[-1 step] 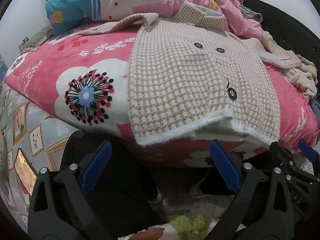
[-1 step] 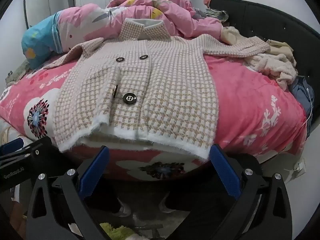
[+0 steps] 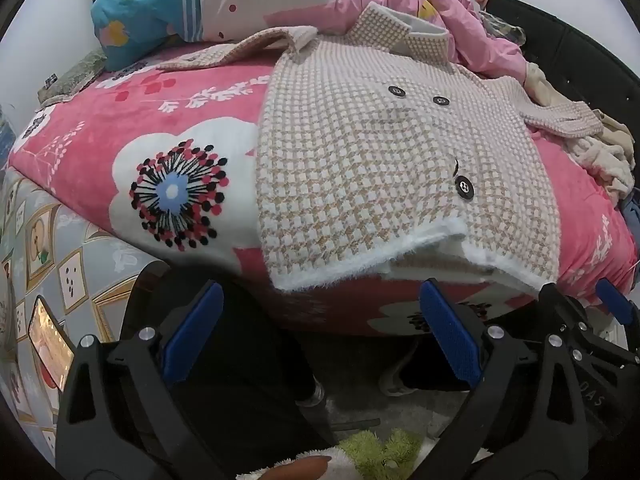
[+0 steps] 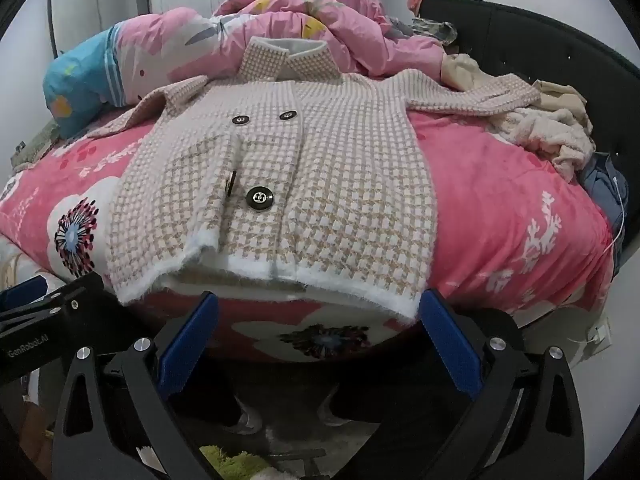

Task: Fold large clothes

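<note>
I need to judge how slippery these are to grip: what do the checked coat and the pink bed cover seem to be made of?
Checked coat: apparently thick woven wool-like cloth, matte, with a fuzzy white hem and glossy dark buttons. Pink bed cover: probably plush fleece, with a soft velvety sheen and no visible weave.

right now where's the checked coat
The checked coat lies flat on the pink floral blanket, in the middle of both wrist views, collar toward the pink duvet, hem at the near bed edge.

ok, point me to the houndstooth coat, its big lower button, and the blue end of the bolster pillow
houndstooth coat (image 4: 340, 184): right wrist view, on the front panel, mid-body.
big lower button (image 4: 260, 199): right wrist view, on the button's face.
bolster pillow (image 3: 132, 28): left wrist view, on its blue end.
</note>
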The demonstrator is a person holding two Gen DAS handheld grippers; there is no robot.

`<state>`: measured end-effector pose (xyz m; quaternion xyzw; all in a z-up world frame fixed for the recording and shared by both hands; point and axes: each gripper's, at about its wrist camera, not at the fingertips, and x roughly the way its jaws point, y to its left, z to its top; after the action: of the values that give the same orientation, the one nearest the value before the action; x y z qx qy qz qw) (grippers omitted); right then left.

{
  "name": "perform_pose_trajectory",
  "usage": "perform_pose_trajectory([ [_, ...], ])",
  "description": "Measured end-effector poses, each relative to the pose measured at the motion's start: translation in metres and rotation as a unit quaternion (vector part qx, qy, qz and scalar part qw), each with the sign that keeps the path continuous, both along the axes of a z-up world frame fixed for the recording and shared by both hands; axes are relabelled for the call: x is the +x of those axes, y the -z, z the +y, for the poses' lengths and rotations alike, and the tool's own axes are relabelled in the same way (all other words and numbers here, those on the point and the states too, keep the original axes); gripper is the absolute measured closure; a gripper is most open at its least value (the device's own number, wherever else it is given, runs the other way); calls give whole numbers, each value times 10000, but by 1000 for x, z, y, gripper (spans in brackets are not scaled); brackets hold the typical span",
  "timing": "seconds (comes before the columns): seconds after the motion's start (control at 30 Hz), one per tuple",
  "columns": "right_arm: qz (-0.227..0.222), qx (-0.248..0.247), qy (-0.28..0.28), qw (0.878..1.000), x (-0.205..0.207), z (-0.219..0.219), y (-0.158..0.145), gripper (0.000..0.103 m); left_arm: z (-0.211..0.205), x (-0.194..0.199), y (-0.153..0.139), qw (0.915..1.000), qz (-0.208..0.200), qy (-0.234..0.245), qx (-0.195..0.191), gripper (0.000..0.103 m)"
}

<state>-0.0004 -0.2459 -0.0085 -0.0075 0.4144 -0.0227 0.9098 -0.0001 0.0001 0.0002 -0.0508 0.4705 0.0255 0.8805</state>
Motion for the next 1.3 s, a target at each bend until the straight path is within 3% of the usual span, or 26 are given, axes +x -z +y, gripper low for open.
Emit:
perform_pose_trajectory([
  [1.3,-93,-234,16,9997,1,5,-6,5,6,4,0,10000,11,-4,-24,8],
])
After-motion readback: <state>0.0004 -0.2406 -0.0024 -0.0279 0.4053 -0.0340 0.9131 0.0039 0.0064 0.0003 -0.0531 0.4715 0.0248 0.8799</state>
